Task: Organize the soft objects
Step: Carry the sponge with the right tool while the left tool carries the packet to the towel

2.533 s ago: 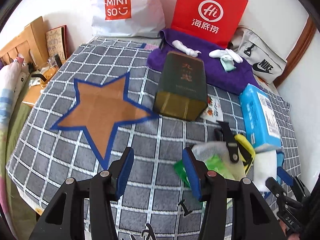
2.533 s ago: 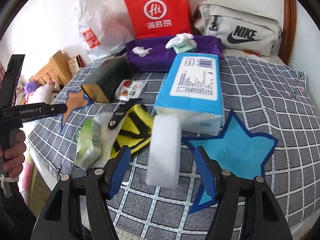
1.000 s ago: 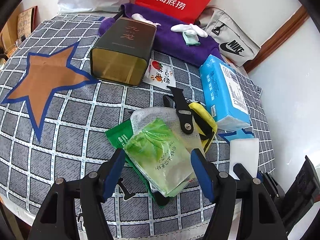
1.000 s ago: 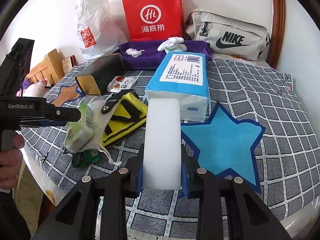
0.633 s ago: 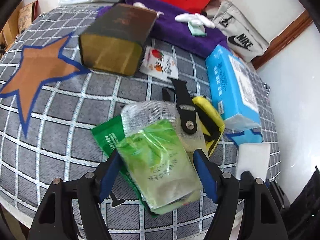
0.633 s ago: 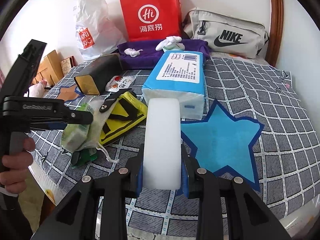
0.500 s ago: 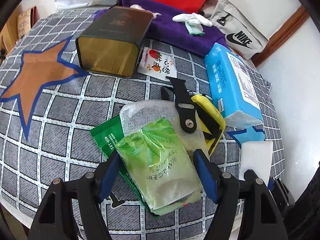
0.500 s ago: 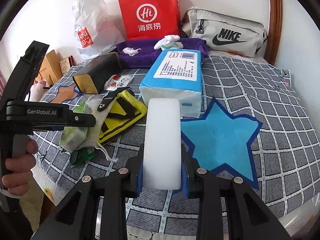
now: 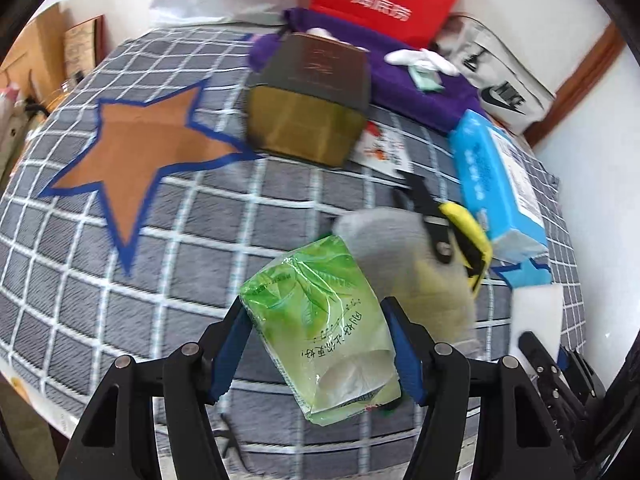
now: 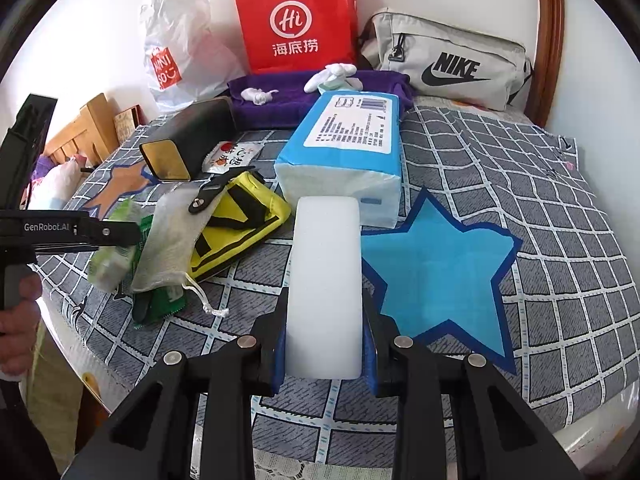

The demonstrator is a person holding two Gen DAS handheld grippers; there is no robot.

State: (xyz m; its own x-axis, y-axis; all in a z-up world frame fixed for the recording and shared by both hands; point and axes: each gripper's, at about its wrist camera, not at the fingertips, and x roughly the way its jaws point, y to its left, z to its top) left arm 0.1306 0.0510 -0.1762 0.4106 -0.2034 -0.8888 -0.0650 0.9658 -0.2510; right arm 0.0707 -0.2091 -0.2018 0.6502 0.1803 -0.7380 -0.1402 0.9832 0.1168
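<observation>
Left gripper closing around green tissue pack; right gripper clamps white sponge. Slick wrapper may slip.

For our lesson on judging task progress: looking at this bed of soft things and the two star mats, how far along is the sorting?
Done: nothing lies on the orange star or the blue star yet. In hand: the right gripper is shut on the white sponge; the left gripper is closing around the green tissue pack. Left: the mesh pouch, yellow pouch and blue tissue pack remain unsorted in the middle.
</observation>
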